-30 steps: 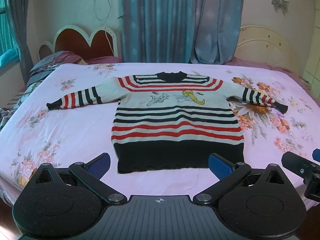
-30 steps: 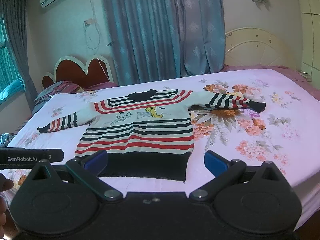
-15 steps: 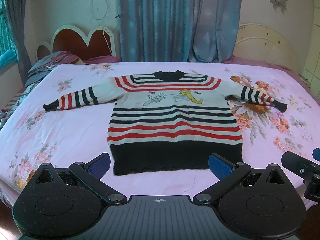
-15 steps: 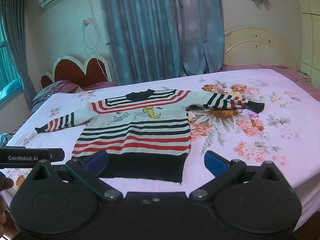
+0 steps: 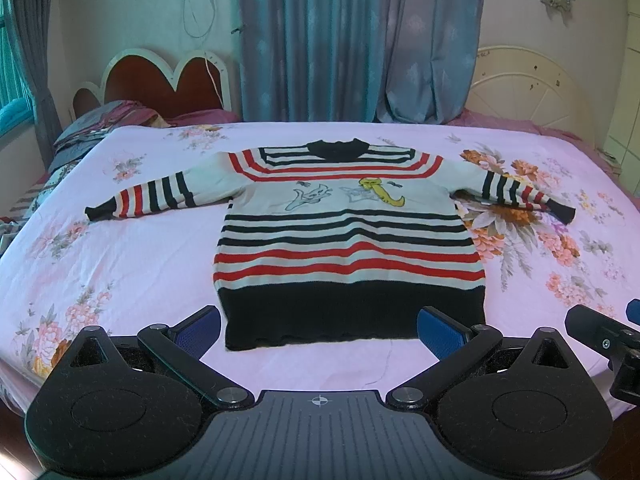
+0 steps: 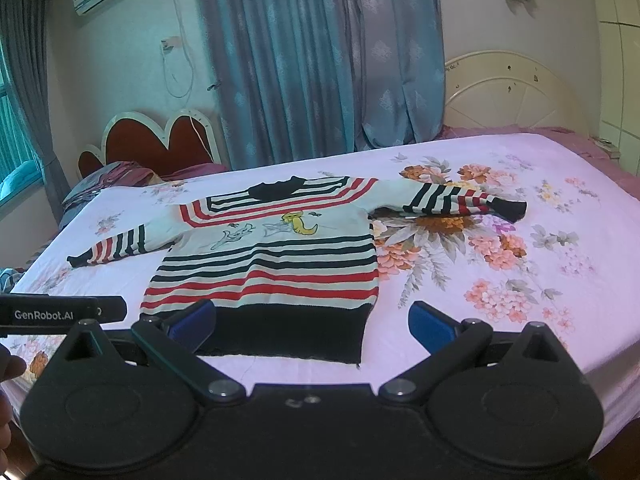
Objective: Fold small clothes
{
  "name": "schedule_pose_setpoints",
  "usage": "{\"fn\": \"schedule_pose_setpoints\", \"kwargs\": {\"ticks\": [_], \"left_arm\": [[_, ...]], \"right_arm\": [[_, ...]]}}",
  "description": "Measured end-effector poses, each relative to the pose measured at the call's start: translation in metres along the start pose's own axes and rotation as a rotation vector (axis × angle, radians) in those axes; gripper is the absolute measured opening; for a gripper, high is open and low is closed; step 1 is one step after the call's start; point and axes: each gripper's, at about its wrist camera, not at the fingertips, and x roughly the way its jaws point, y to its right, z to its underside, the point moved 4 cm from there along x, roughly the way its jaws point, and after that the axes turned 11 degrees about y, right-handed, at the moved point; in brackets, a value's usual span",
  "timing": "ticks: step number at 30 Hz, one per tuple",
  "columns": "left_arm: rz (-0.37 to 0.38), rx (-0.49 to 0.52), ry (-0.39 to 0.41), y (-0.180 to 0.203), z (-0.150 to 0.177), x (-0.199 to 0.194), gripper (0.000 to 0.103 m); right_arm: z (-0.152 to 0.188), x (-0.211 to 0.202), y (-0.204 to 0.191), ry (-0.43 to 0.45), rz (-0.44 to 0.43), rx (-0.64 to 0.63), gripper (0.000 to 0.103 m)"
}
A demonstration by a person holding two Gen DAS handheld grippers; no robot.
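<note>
A small striped sweater (image 5: 348,240) lies flat and face up on the bed (image 5: 120,272), sleeves spread to both sides, its black hem toward me. My left gripper (image 5: 318,330) hangs just short of that hem with its blue-padded fingers spread wide, holding nothing. My right gripper (image 6: 312,322) is equally wide open and empty, near the hem's right half; its left finger (image 6: 192,320) overlaps the black hem in view, though I cannot tell whether it touches. Blue curtains (image 6: 312,56) hang behind the bed.
</note>
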Motion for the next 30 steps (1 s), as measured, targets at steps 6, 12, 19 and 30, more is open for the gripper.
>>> {"fn": "schedule_pose_setpoints", "kwargs": {"ticks": [6, 12, 19, 30], "left_arm": [[-0.006, -0.004, 0.003, -0.003, 0.001, 0.002, 0.103], [-0.007, -0.004, 0.004, -0.006, 0.001, 0.004, 0.103], [-0.014, -0.005, 0.002, -0.009, 0.000, 0.006, 0.103], [-0.021, -0.008, -0.003, -0.009, -0.004, 0.012, 0.103]], "right_arm": [[0.000, 0.001, -0.001, 0.001, -0.002, -0.002, 0.102], [0.000, 0.001, -0.003, 0.000, -0.003, -0.001, 0.102], [0.001, 0.004, -0.006, -0.003, -0.003, -0.005, 0.102], [0.000, 0.007, -0.008, -0.003, -0.005, -0.004, 0.102]]}}
